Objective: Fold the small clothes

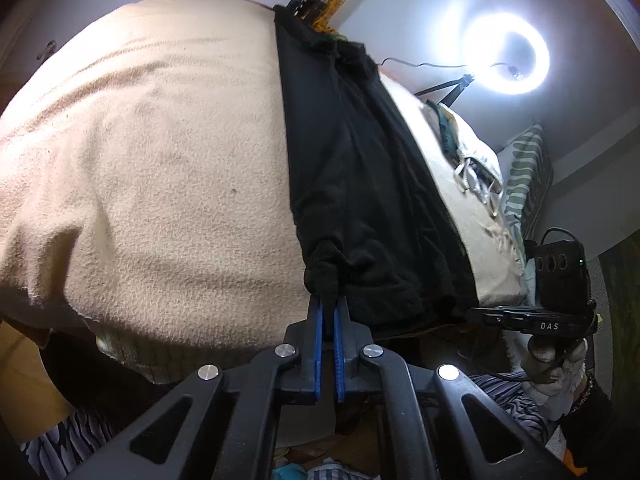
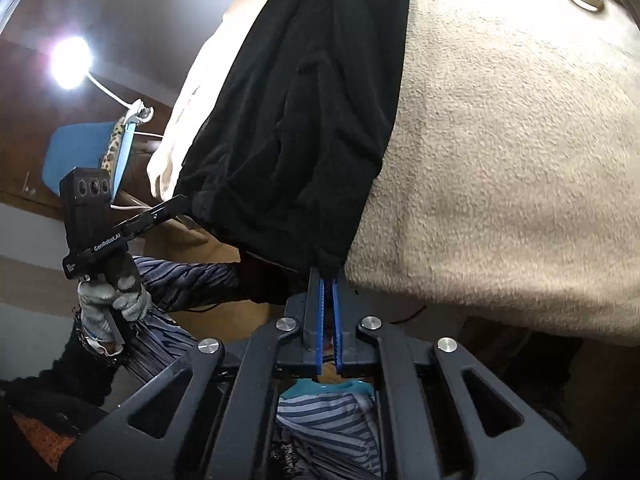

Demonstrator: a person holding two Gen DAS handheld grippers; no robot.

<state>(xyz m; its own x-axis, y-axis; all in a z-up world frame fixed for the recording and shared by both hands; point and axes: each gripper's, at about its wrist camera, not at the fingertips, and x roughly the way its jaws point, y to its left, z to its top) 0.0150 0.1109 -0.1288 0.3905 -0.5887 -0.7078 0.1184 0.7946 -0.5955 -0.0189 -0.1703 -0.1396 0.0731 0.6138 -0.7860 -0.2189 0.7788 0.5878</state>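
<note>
Garment: black garment [image 1: 360,184] lying flat on the cream blanket [image 1: 160,160].
Left gripper [image 1: 329,304]: pinching its near corner (bunched).
Right gripper [image 2: 328,276]: clamped on the other near corner.

Both wrist views look steeply down, close over one black garment [image 1: 360,184].

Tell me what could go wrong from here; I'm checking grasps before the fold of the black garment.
1. The left gripper and the right gripper each pinch only a small bunched corner of the black garment; the cloth may slip out when lifted.
2. The garment lies on a fuzzy beige blanket, which might drag along or catch in the jaws.
</note>
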